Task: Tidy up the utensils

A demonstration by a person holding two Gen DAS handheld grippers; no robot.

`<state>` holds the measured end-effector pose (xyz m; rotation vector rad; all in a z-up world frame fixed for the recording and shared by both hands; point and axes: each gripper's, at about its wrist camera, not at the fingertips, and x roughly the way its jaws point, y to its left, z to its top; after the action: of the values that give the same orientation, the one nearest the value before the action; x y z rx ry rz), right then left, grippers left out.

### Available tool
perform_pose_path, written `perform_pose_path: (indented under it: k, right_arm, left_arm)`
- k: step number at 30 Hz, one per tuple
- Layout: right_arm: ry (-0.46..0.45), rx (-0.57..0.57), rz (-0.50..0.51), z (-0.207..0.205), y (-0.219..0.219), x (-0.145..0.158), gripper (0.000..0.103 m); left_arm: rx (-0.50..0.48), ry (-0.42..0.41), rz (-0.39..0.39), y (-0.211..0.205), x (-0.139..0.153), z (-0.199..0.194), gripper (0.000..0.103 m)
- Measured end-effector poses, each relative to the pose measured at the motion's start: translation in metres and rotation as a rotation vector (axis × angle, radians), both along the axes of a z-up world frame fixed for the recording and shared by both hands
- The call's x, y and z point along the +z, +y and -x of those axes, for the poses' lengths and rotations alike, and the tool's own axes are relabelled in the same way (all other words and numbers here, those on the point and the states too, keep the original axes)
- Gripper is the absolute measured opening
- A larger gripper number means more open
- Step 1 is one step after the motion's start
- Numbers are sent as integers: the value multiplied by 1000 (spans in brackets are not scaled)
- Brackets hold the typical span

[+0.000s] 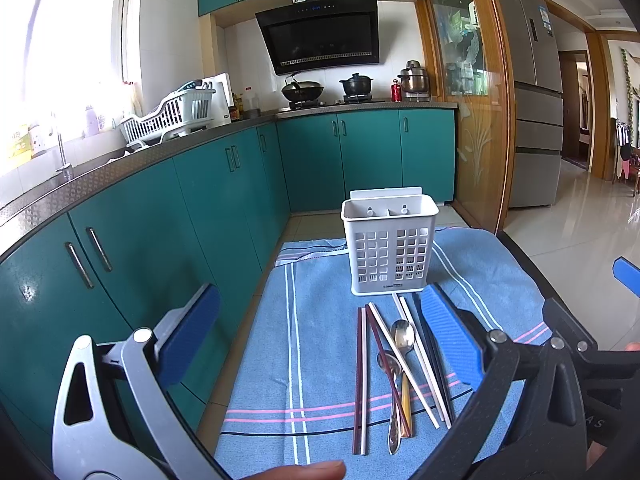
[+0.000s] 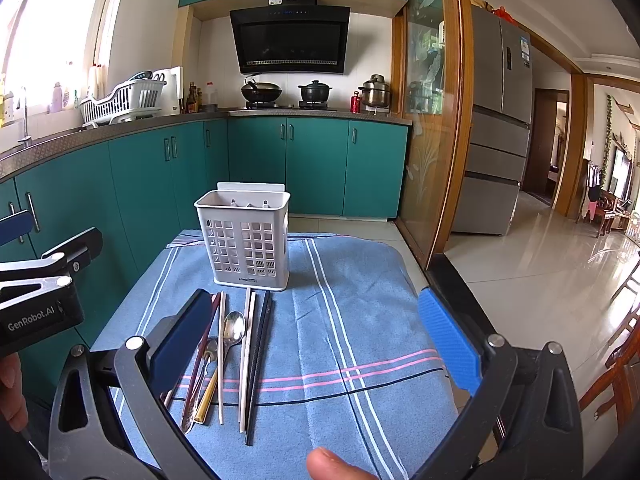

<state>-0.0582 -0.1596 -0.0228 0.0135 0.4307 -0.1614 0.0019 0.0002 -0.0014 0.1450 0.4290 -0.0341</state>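
A white utensil holder [image 1: 388, 244] with a grid of square holes stands upright on a blue striped cloth [image 1: 316, 344] that covers the table. The holder has two compartments, and from these views nothing rises above its rim; through the holes of the right compartment some dark shapes show low down, but I cannot tell what they are.

In front of the holder, on the cloth, the utensils lie together in a loose bundle. There are two metal spoons [image 1: 402, 338], the smaller one partly under the others, a pair of dark red chopsticks [image 1: 360, 376], white chopsticks [image 1: 404, 364] crossing over the spoons, and black chopsticks [image 2: 258, 364] at the right side of the bundle. One light wooden handle [image 2: 208, 398] also lies among them. The tips nearest the holder are just beside its base.

The left gripper [image 1: 320, 340] hangs above the cloth with its blue fingers [image 1: 192, 332] wide apart, holding nothing. The right gripper [image 2: 316, 344] is also spread wide and grips nothing; its left finger is just above the dark red chopsticks in its view.

Behind the table are green kitchen cabinets [image 2: 316, 164], a black range hood [image 2: 290, 40] and pots on the stove
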Motion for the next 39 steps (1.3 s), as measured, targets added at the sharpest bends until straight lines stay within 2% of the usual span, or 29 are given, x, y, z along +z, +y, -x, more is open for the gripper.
perform_pose_path:
  k: [39]
  right_arm:
    - [9, 2, 8, -5, 1, -3, 100]
  left_arm:
    - [9, -1, 3, 3, -2, -2, 100]
